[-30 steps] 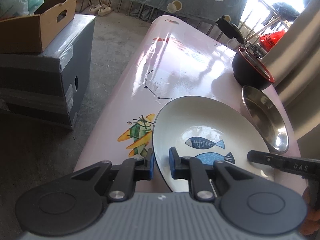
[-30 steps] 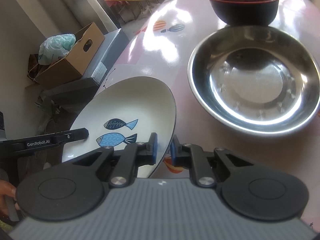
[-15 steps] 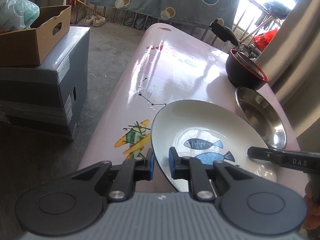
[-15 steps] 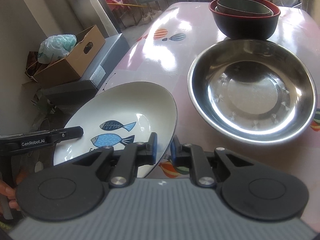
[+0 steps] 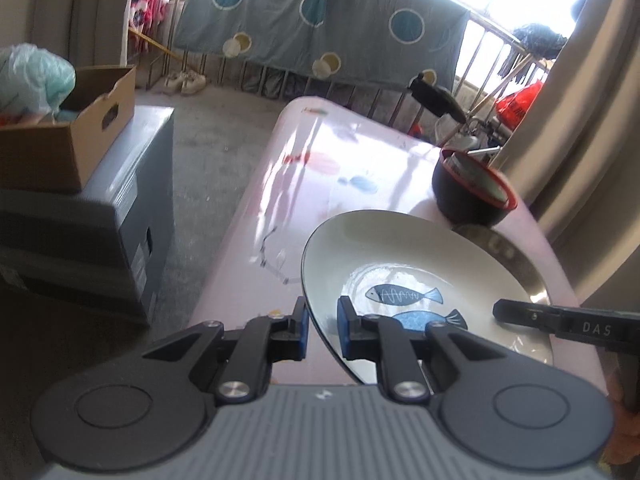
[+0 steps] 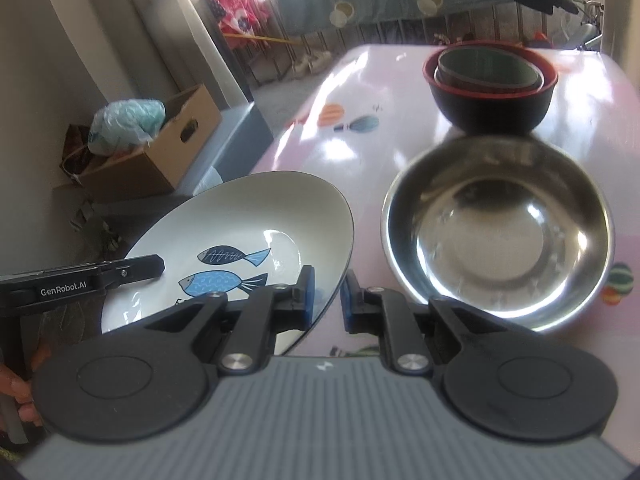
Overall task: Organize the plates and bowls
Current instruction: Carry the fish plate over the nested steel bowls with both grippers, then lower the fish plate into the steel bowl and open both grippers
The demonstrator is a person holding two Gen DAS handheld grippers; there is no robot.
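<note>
Nearest in both wrist views, the two grippers are pinching opposite edges of one white plate with two blue fish painted on it. The left gripper (image 5: pixel 322 330) is clamping the plate (image 5: pixel 400 256) at its left rim, the blue pads (image 5: pixel 344 332) pressing on either side of the thin edge. The right gripper (image 6: pixel 329 299) is gripping the same plate (image 6: pixel 240 216) at its right rim in the same way, its jaws nearly closed on the edge. Each gripper is showing up in the other's view as a black finger lying across the far side of the plate. The plate is sitting tilted between them, above the near end of the pink table (image 5: pixel 304 184), apparently clear of its surface.

Just beyond the plate, to its right, a steel bowl (image 6: pixel 496 232) is resting on the table (image 6: pixel 360 136); in the left view the plate is covering most of it. Behind the steel bowl, close to it, a black bowl with a red rim (image 6: pixel 490 96) is standing upright with a smaller grey-green bowl (image 6: pixel 488 66) nested inside.

Off the table's left side, a cardboard box (image 6: pixel 160 152) holding a plastic bag (image 6: pixel 126 122) is sitting on a grey box (image 5: pixel 100 216) on the floor. Farthest back, a grey-blue cloth with circles (image 5: pixel 320 24) is hanging over a railing.
</note>
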